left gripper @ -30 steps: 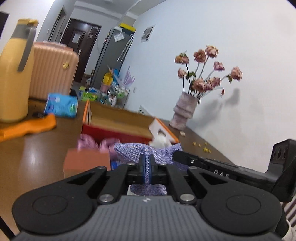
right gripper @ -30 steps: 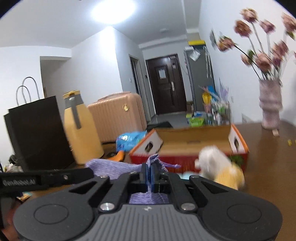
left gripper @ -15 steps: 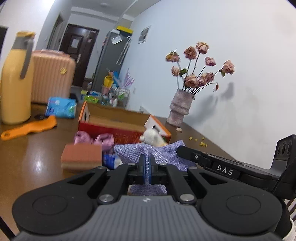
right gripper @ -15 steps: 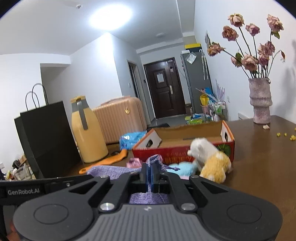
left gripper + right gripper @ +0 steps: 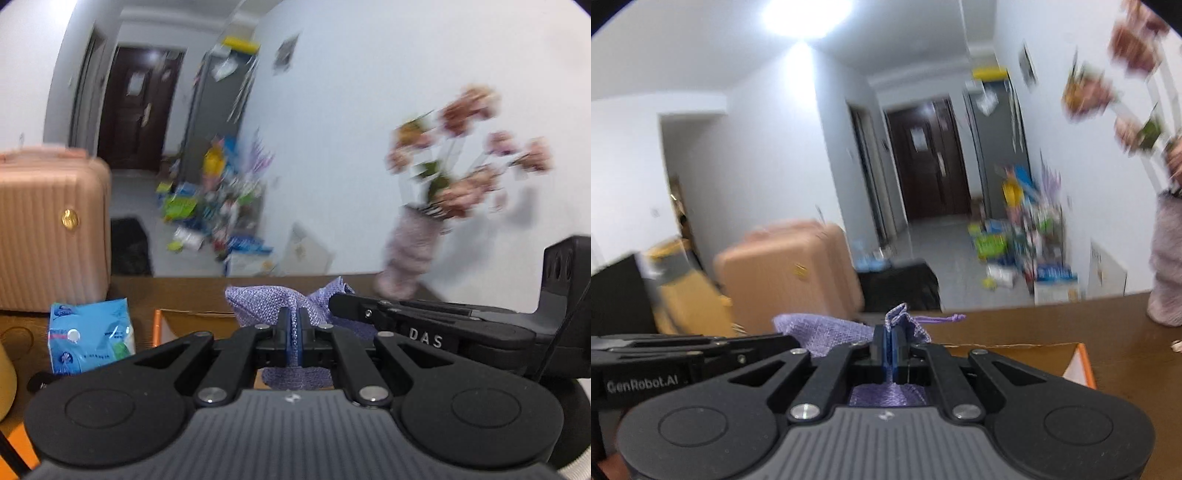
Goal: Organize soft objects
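A purple woven drawstring pouch hangs between both grippers, held up over an orange-edged cardboard box. My left gripper is shut on one edge of the pouch. My right gripper is shut on the other edge of the pouch, whose cord trails right. In the left wrist view the right gripper reaches in from the right. In the right wrist view the left gripper reaches in from the left. The box lies just beyond and below the fingers; its inside is mostly hidden.
A blue tissue pack lies left of the box on the brown table. A pinkish vase of dried roses stands at the table's right. A pink suitcase, a yellow jug and floor clutter lie beyond.
Both grippers have swept forward and up with the pouch, from before the box to over it. The toys and sponge in front of the box have dropped out of view.
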`<state>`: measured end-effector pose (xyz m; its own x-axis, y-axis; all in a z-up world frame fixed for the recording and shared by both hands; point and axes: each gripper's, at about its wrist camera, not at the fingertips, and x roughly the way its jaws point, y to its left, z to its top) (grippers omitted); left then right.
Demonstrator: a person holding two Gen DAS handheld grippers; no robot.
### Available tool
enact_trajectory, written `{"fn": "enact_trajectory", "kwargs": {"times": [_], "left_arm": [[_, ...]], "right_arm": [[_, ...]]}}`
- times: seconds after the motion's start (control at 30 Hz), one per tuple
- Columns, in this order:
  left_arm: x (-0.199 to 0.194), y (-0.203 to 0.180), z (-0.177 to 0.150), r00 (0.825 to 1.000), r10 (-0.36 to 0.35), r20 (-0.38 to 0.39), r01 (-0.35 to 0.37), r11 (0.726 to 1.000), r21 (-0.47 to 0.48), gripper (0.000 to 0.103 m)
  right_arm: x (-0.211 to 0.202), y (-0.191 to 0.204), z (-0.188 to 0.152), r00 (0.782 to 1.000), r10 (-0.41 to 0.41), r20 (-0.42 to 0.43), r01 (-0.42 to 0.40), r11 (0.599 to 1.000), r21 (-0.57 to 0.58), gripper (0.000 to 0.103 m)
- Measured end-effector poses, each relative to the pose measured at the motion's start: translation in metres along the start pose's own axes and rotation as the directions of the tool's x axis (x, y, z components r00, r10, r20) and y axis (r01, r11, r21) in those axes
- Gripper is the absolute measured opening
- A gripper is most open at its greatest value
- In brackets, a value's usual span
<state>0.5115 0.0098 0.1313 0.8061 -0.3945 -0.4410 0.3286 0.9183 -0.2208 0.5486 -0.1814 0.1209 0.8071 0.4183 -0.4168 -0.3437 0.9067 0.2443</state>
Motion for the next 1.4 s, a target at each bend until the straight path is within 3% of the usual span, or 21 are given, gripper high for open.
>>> {"fn": "enact_trajectory", "kwargs": {"times": [0.1,0.17,0.3,0.4,0.47,0.53,0.6,0.7,0.83,0.9,1.0,1.13,1.23,1.4], "left_arm": [[0.070,0.028,0.008,0.993,0.057,-0.105,-0.057,0.998,-0.002,0.004],[0.113,0.045,0.003,0.978,0.116,-0.173,-0.117,0.993,0.005,0.004],[0.161,0.062,-0.016,0.949,0.198,-0.244,-0.174,0.978,0.118,0.006],[0.176,0.070,-0.028,0.920,0.266,-0.289,-0.229,0.961,0.156,0.015],[0.169,0.069,-0.027,0.934,0.222,-0.281,-0.188,0.972,0.142,0.033],[0.157,0.065,-0.023,0.943,0.233,-0.237,-0.197,0.966,0.166,0.048],[0.145,0.057,-0.017,0.943,0.259,-0.207,-0.221,0.956,0.192,0.050],[0.119,0.048,-0.005,0.945,0.267,-0.189,-0.228,0.952,0.206,0.055],[0.064,0.036,0.013,0.947,0.298,-0.120,-0.265,0.936,0.232,0.081],[0.029,0.032,0.017,0.949,0.307,-0.077,-0.282,0.930,0.236,0.086],[-0.016,0.031,0.016,0.941,0.335,-0.038,-0.320,0.923,0.212,0.094],[-0.065,0.016,0.014,0.936,0.353,0.003,-0.347,0.920,0.183,0.096],[-0.095,0.001,0.006,0.947,0.319,0.044,-0.322,0.930,0.175,0.099],[-0.132,-0.024,-0.017,0.949,0.294,0.115,-0.311,0.933,0.181,0.099]], "right_arm": [[0.074,-0.019,0.009,0.993,-0.042,-0.110,0.047,0.998,0.036,0.002],[0.114,-0.030,0.008,0.982,-0.062,-0.179,0.072,0.996,0.050,0.002],[0.170,-0.049,-0.005,0.959,-0.069,-0.277,0.104,0.988,0.114,0.007],[0.189,-0.064,-0.021,0.940,-0.032,-0.338,0.113,0.968,0.223,0.019],[0.190,-0.067,-0.027,0.937,-0.029,-0.347,0.121,0.962,0.246,0.029],[0.180,-0.065,-0.023,0.946,-0.046,-0.321,0.122,0.967,0.222,0.035],[0.160,-0.065,-0.015,0.957,-0.072,-0.280,0.137,0.966,0.218,0.046],[0.125,-0.068,0.008,0.967,-0.103,-0.234,0.152,0.967,0.202,0.049],[0.057,-0.068,0.033,0.971,-0.177,-0.164,0.195,0.975,0.102,0.057],[0.019,-0.063,0.040,0.966,-0.228,-0.125,0.233,0.972,0.028,0.079],[-0.038,-0.061,0.043,0.950,-0.310,-0.017,0.309,0.949,-0.056,0.092],[-0.092,-0.056,0.035,0.933,-0.358,0.032,0.359,0.929,-0.087,0.094],[-0.124,-0.050,0.026,0.943,-0.328,0.055,0.331,0.940,-0.083,0.094],[-0.170,-0.037,-0.002,0.949,-0.300,0.103,0.309,0.946,-0.097,0.094]]}}
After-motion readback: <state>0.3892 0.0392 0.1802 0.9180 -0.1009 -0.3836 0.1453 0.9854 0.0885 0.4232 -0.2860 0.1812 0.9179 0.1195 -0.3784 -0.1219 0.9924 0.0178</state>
